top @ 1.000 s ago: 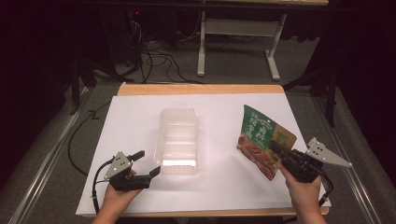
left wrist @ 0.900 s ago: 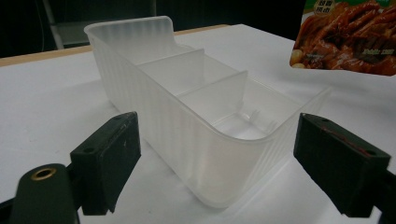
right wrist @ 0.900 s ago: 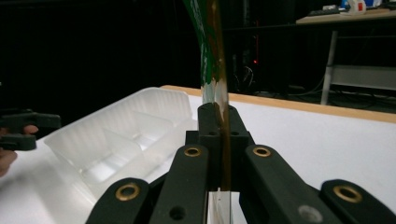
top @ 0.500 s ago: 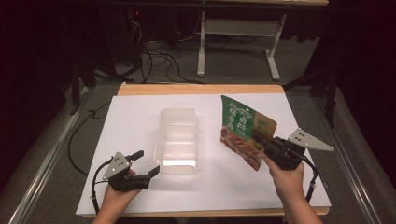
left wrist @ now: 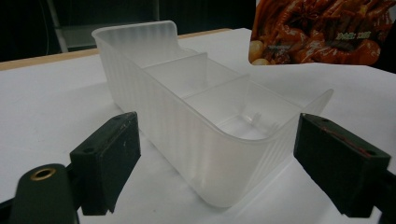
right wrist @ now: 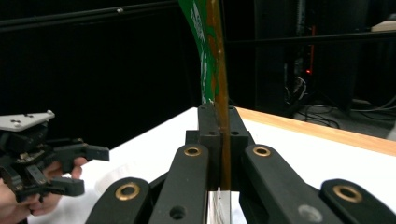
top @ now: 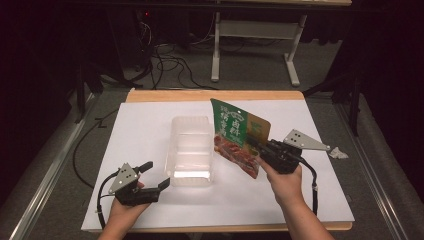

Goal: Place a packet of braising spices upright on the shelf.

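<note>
A clear plastic divided container (top: pixel 191 150) (left wrist: pixel 205 116) lies lengthwise in the middle of the white table. My right gripper (top: pixel 255 145) (right wrist: pixel 218 121) is shut on the edge of a green and orange food pouch (top: pixel 239 134) (right wrist: pixel 212 51), holding it upright in the air just right of the container. The pouch's lower corner (left wrist: pixel 322 32) hangs beyond the container in the left gripper view. My left gripper (top: pixel 152 176) (left wrist: pixel 219 168) rests on the table at the container's near end, open, its jaws standing either side of that end without touching it.
The white sheet (top: pixel 150 125) covers a wooden tabletop (top: pixel 210 95). A small crumpled scrap (top: pixel 338 153) lies at the right edge. Beyond the table stand a metal desk frame (top: pixel 250 45) and cables (top: pixel 165 60) on the floor.
My right gripper has carried the pouch leftward and slightly up, from the table's right side to just beside the container. The left gripper has stayed still.
</note>
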A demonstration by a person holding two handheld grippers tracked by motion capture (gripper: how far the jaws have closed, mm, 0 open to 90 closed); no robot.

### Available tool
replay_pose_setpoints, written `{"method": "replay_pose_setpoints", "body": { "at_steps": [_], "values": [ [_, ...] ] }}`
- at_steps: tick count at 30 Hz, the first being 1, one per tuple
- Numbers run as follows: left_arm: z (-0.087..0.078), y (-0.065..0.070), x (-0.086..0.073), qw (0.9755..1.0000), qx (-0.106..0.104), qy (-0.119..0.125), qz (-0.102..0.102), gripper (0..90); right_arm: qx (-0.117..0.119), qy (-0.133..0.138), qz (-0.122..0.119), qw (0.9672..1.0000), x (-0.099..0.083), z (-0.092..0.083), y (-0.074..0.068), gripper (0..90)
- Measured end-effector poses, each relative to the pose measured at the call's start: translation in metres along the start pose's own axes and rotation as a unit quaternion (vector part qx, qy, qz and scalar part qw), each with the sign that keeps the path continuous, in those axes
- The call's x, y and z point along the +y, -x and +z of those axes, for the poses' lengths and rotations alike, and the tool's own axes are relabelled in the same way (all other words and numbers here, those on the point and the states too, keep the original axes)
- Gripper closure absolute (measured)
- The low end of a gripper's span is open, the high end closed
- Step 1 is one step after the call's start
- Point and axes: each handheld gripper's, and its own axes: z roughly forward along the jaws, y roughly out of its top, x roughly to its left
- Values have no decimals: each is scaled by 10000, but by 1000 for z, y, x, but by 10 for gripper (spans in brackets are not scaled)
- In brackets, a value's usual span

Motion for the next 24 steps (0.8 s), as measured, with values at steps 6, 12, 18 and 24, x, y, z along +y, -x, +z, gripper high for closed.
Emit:
{"method": "replay_pose_setpoints", "body": {
  "at_steps": [6,12,18,24],
  "values": [
    [0,0,0,10000,-2,20,-8,153,205,48,9,9998,2,16,-11,900],
    [-1,0,0,10000,-8,34,-17,152,404,38,38,9992,1,36,-23,900],
    [-2,0,0,10000,-13,29,-30,152,569,21,66,9984,0,56,-34,900],
    [-2,-1,0,10000,-11,25,-38,151,666,24,106,9977,-4,71,-40,900]
  ]
}}
